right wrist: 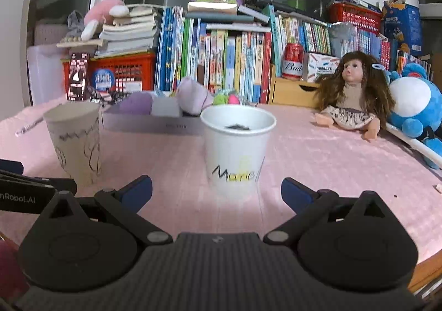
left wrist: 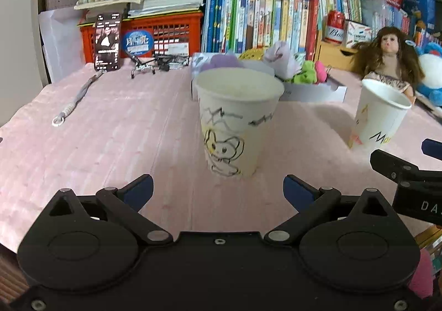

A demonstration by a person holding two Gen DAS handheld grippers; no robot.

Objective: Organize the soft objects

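Both hand-held grippers gape wide and empty. Straight ahead of the left hand-held gripper [left wrist: 218, 189] stands the drawn-on cup [left wrist: 237, 123]; ahead of the right hand-held gripper [right wrist: 216, 191] stands the lettered cup [right wrist: 237, 151]. Thin paper, light, easily crushed or tipped: I'd squeeze gently at mid-wall, not the rim. Soft toys [right wrist: 190, 95] fill the box [right wrist: 149, 124] beyond.

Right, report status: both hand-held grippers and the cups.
Left hand-held gripper open, empty, facing the bunny cup. Right hand-held gripper open, empty, facing the lettered cup. Both cups upright, nothing between.
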